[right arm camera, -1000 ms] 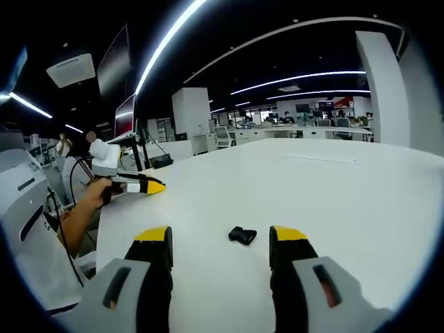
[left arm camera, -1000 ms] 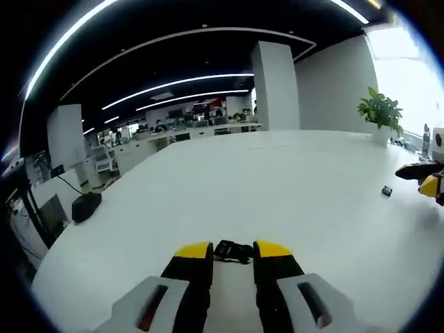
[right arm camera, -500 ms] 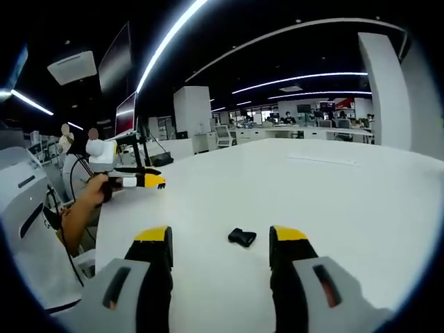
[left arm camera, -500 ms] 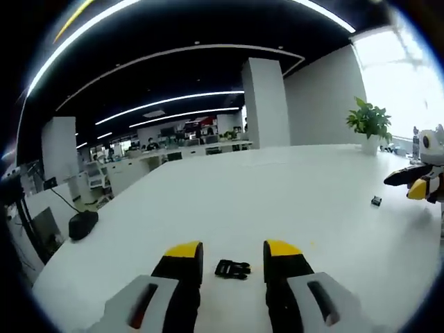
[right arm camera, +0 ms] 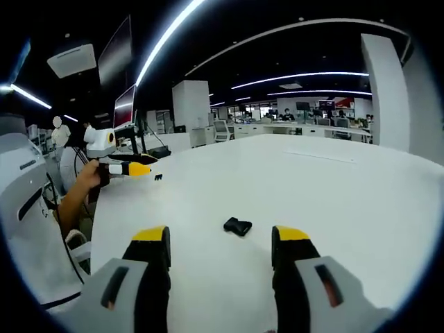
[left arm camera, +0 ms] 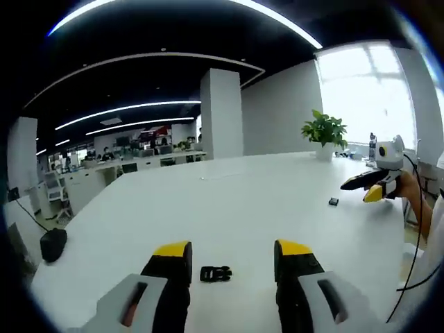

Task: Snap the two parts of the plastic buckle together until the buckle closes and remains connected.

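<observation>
white table [left arm camera: 229, 201], potted plant [left arm camera: 323, 130], pillar [left arm camera: 220, 114]

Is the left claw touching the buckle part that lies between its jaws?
Apart. In the left gripper view, the buckle part lies on the white table inside the open left claw, with bare table visible on both sides of it.

Both views low over white table [left arm camera: 229, 201], facing across it, each showing the other tool [left arm camera: 364, 189]

Both my views were bright and fairly sharp. Curved ceiling strip lights [left arm camera: 159, 107] bowed with the fisheye edges. A window [left arm camera: 368, 97] blew out white in my left view, and the white table [right arm camera: 333, 194] showed only faint shadows.
</observation>
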The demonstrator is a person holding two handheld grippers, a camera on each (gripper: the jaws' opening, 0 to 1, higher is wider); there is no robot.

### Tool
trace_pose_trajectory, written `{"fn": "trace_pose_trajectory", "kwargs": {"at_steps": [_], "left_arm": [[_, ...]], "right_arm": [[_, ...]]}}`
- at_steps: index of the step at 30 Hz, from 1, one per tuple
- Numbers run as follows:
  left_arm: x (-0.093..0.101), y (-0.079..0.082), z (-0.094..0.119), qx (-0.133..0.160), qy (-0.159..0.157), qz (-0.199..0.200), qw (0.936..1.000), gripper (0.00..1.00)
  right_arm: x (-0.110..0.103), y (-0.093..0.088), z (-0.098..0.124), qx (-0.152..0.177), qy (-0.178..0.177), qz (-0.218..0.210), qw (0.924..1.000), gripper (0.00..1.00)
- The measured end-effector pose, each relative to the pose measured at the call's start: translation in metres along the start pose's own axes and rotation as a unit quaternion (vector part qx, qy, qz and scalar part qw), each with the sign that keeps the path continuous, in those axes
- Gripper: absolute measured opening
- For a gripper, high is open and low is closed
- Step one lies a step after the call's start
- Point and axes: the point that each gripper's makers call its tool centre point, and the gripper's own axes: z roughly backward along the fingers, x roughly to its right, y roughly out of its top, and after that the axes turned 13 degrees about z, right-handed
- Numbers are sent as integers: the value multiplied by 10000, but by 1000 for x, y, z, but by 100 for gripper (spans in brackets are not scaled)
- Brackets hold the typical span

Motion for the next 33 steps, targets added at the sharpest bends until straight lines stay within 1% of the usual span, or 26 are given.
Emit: {"fn": "trace_pose_trajectory", "kwargs": {"at_steps": [2,3,6,8,10,11,12,13,16,17,18,20,22,27,29,31,33], "left_arm": [[-2,2,0,-12,-62,-48,10000,48],[-2,3,0,-13,-153,-80,9998,48],[5,5,2,-18,-596,-148,9981,48],[5,4,3,-96,-785,-132,9968,48],[6,1,4,-208,-1051,-309,9938,50],[4,0,3,-248,-1075,-425,9930,50],[0,-2,3,-283,-1048,-630,9921,50],[-3,-4,2,-351,-1028,-755,9912,51],[-6,-11,0,-577,-1106,-776,9892,52],[-4,-14,0,-645,-1268,-766,9869,53],[-1,-14,-1,-652,-1449,-773,9843,53],[-3,-13,-2,-668,-1569,-629,9834,53],[-1,-13,-3,-682,-1819,-617,9790,54],[-1,-15,-5,-883,-2209,-610,9694,53],[1,-14,-6,-935,-2470,-503,9632,52],[-1,-15,-8,-1000,-2545,-526,9605,51],[-1,-16,-9,-1061,-2647,-622,9565,51]], "right_arm": [[2,1,2,-18,-58,85,9999,59],[3,1,2,-35,-72,131,9999,60],[6,4,3,-20,-113,293,9995,61],[9,7,3,44,-142,392,9991,62],[12,10,3,136,-158,518,9984,65],[13,10,3,162,-151,578,9981,66],[14,10,3,177,-131,621,9978,67],[15,9,4,189,-100,646,9977,68],[16,12,4,345,35,703,9969,70],[16,12,5,379,80,705,9968,71],[15,13,5,407,138,737,9964,71],[15,14,5,451,225,866,9950,73],[16,12,4,466,317,966,9937,76],[15,11,1,485,594,1013,9919,77],[18,9,0,472,643,990,9919,77],[20,8,-2,452,694,995,9916,76],[21,4,-4,352,764,972,9917,76]]}}
